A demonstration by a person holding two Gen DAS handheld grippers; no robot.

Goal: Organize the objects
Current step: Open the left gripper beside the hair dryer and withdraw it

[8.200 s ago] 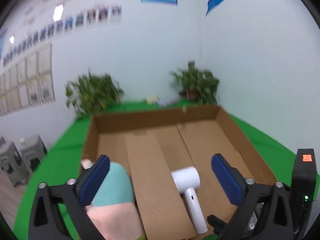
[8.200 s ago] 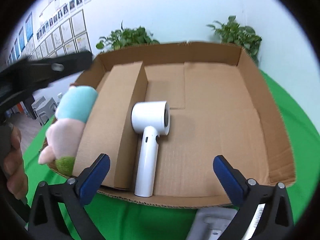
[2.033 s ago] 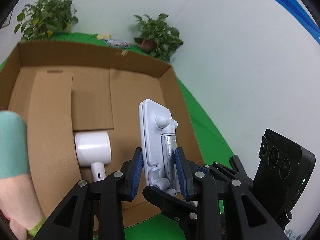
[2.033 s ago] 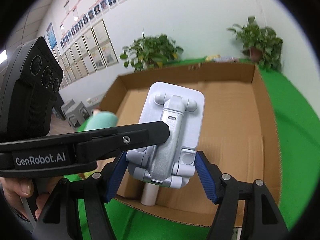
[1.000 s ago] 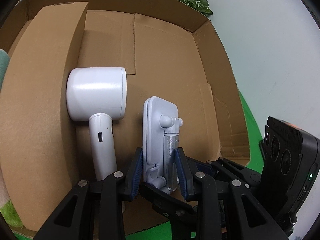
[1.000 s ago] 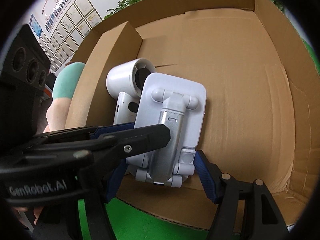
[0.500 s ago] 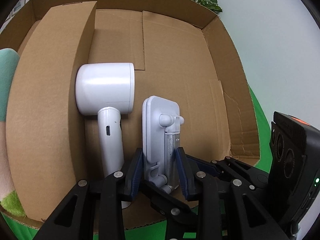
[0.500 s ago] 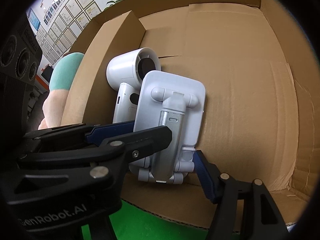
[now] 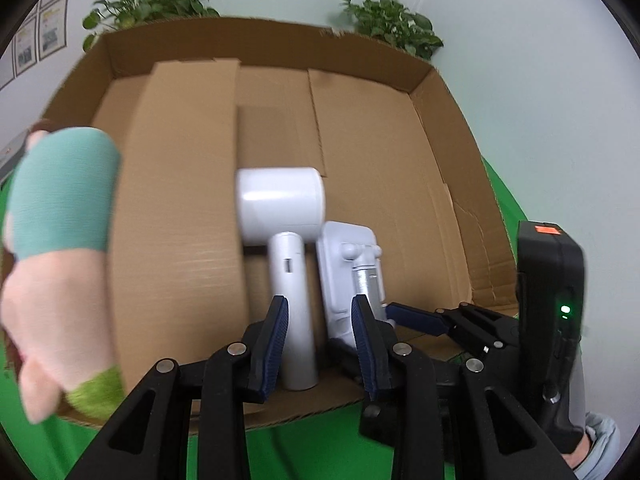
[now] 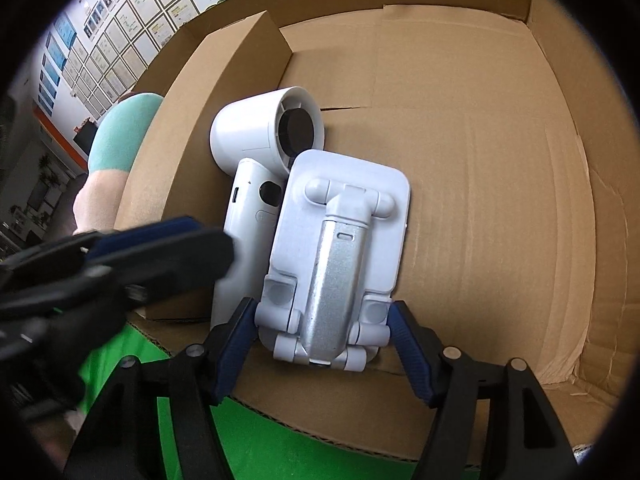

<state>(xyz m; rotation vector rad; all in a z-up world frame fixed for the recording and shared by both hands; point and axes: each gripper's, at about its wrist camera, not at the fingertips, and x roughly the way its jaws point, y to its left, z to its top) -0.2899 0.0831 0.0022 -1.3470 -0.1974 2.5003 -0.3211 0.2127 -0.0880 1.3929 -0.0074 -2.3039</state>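
A white folding phone stand [image 10: 336, 264] lies in the cardboard box [image 10: 500, 160] next to a white hair dryer [image 10: 260, 168]. My right gripper [image 10: 320, 344] is shut on the stand's near end. In the left wrist view the stand [image 9: 348, 264] lies to the right of the dryer [image 9: 288, 240]. My left gripper [image 9: 320, 344] has drawn back to the box's front edge; its jaws stand slightly apart and hold nothing, over the dryer's handle. A plush toy [image 9: 60, 248] in teal, pink and green leans on the box's left side.
A raised cardboard flap [image 9: 176, 208] divides the box left of the dryer. The box sits on a green cloth [image 9: 312, 448]. Potted plants [image 9: 384, 20] stand behind the box by the wall. The right gripper's body [image 9: 548, 320] shows at the right of the left wrist view.
My left gripper has let go of the phone stand and pulled back and left. The stand now rests in the box by the dryer, with the right gripper still closed on it.
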